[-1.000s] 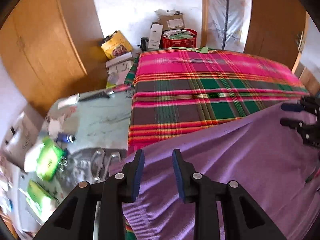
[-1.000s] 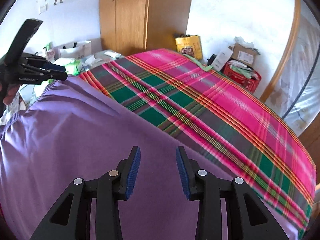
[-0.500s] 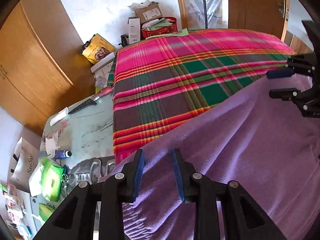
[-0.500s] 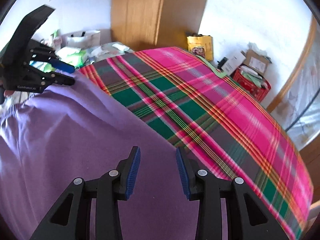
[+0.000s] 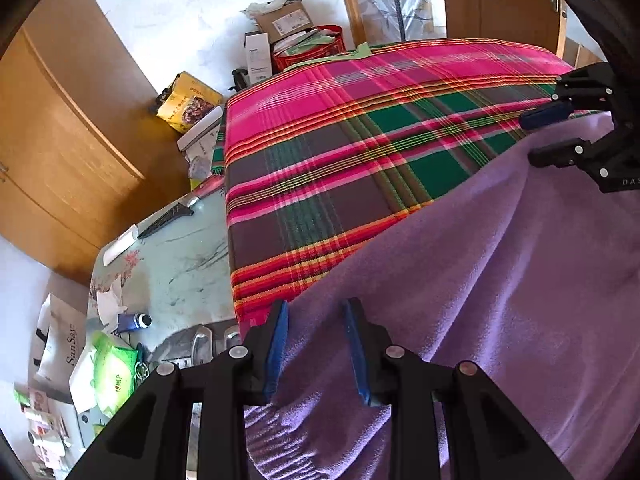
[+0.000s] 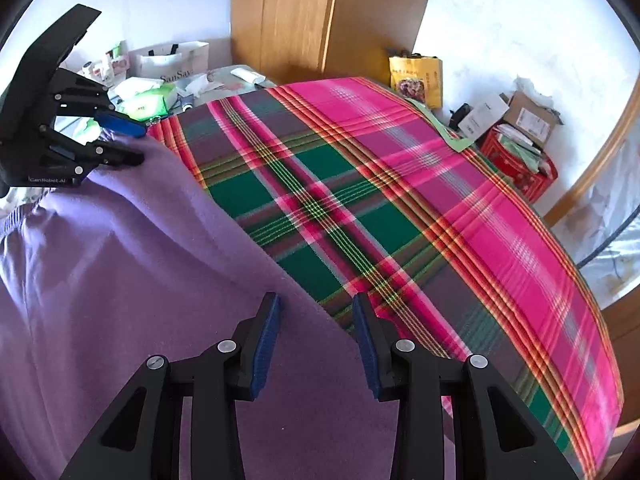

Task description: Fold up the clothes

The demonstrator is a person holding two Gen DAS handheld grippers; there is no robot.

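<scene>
Plaid bedspread (image 6: 400,184) covers the bed; a purple garment (image 6: 120,280) lies across its near end. Left gripper (image 5: 316,344) and right gripper (image 6: 316,340) each hover over the garment's far edge, jaws spread, pinching nothing. Wardrobe (image 6: 320,16) stands behind.

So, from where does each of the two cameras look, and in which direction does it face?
Left wrist: on the left gripper, looking down over the purple garment and plaid blanket; the right gripper shows at right.
Right wrist: on the right gripper, facing the wardrobe; the left gripper shows at left.
Shared: garment, blanket, red basket.
</scene>
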